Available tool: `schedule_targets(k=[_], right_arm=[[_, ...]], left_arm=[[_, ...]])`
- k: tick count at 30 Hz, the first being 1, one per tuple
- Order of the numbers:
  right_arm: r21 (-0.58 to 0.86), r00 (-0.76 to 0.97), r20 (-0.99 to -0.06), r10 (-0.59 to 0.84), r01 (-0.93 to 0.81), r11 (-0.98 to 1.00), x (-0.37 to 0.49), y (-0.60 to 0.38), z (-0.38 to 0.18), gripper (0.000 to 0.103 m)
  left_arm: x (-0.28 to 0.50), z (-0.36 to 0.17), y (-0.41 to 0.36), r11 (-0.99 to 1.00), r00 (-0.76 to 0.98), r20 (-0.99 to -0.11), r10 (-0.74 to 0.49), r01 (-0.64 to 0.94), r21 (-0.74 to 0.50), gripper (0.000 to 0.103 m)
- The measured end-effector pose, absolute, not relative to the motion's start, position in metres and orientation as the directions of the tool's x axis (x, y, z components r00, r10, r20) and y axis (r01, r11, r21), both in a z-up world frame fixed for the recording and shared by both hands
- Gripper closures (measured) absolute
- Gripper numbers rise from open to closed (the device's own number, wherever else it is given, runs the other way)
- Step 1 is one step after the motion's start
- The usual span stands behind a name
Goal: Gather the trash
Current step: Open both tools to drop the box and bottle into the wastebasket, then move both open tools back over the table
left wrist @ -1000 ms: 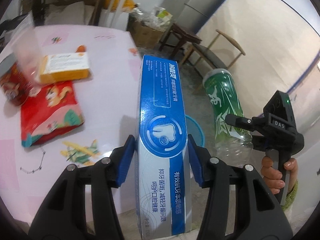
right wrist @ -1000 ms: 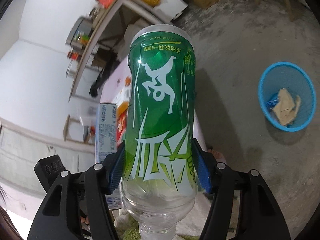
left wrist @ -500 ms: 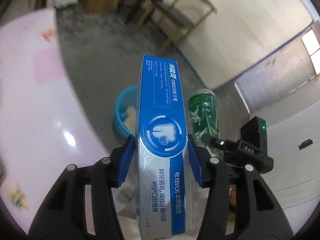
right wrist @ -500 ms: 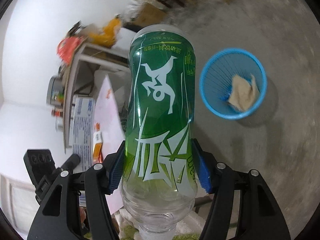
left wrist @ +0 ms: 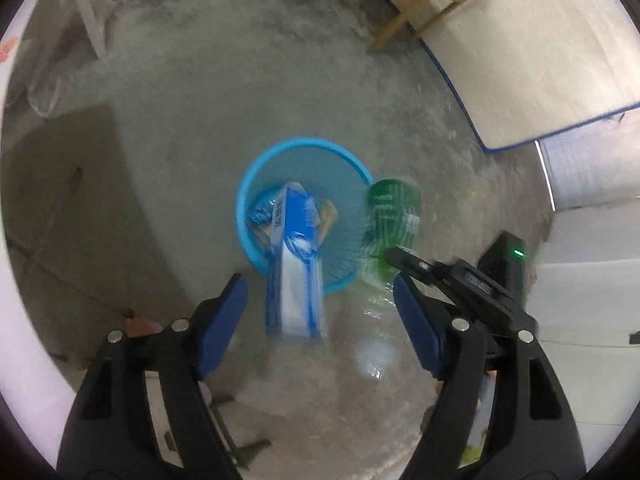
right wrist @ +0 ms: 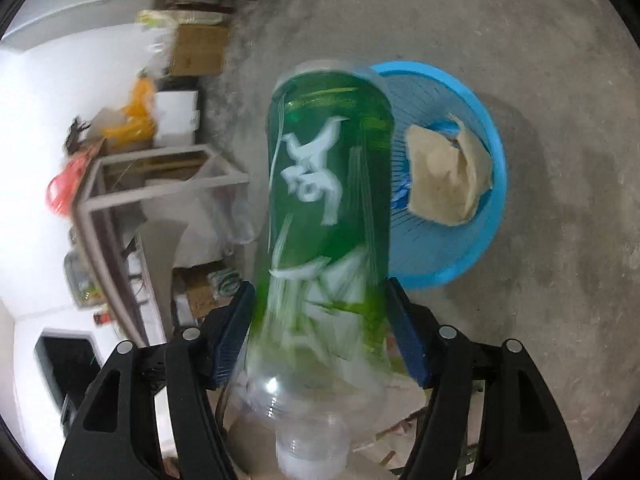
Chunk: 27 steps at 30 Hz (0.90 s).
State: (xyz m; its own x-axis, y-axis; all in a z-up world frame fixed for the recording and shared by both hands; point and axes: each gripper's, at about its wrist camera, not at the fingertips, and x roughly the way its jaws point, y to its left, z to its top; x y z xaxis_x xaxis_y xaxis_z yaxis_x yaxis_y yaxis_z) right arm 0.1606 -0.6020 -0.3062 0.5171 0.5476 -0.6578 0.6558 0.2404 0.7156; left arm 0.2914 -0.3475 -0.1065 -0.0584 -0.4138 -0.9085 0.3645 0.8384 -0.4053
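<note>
- The left gripper (left wrist: pixel 320 312) points steeply down at the grey concrete floor (left wrist: pixel 200 100); its blue-padded jaws stand spread wide and have just been opening, with clear gaps on both sides of the box between them.
- The long blue-and-white toothpaste box (left wrist: pixel 298 268) is free of both pads, blurred, its far end tipped over the rim and into the basket below.
- The round blue plastic mesh waste basket (left wrist: pixel 256 184) stands on the floor directly under that gripper.
- In the right wrist view the same basket (right wrist: pixel 486 240) lies just beyond and to the right of the bottle, and a crumpled tan piece of paper (right wrist: pixel 448 180) rests inside it.
- The right gripper (right wrist: pixel 320 328) has its blue pads at the sides of the clear plastic bottle with a green label (right wrist: pixel 332 208); the jaws have just been opening a little, and the blur hides whether the pads still press on it.
- The bottle's cap end points back toward the camera and its base toward the basket rim.
- From the left wrist view, the bottle (left wrist: pixel 390 216) shows blurred just right of the basket, in front of the black right gripper (left wrist: pixel 404 258).
- A cluttered metal-framed table (right wrist: pixel 160 184) and a brown cardboard box (right wrist: pixel 200 52) stand off to the left.
</note>
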Motion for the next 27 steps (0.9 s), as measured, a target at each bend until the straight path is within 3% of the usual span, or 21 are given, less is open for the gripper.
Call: schedule_targets(k=[10, 21, 27], right_arm=[[0.637, 0.43, -0.736, 0.523, 0.702, 0.319, 0.175, -0.584, -0.347, 0.038], [0.646, 0.533, -0.763, 0.365, 0.612, 0.456, 0.113, -0.575, -0.257, 0.038], [0.58, 0.564, -0.785, 0.256, 0.525, 0.623, 0.099, -0.548, -0.186, 0.03]], left_arm=[[0.251, -0.067, -0.29, 0.81, 0.039, -0.898, -0.439, 0.45, -0.377, 0.031], [0.198, -0.006, -0.179, 0.793, 0.309, -0.79, -0.53, 0.509, -0.334, 0.025], [0.147, 0.021, -0.12, 0.817, 0.422, -0.74, -0.525, 0.495, -0.297, 0.018]])
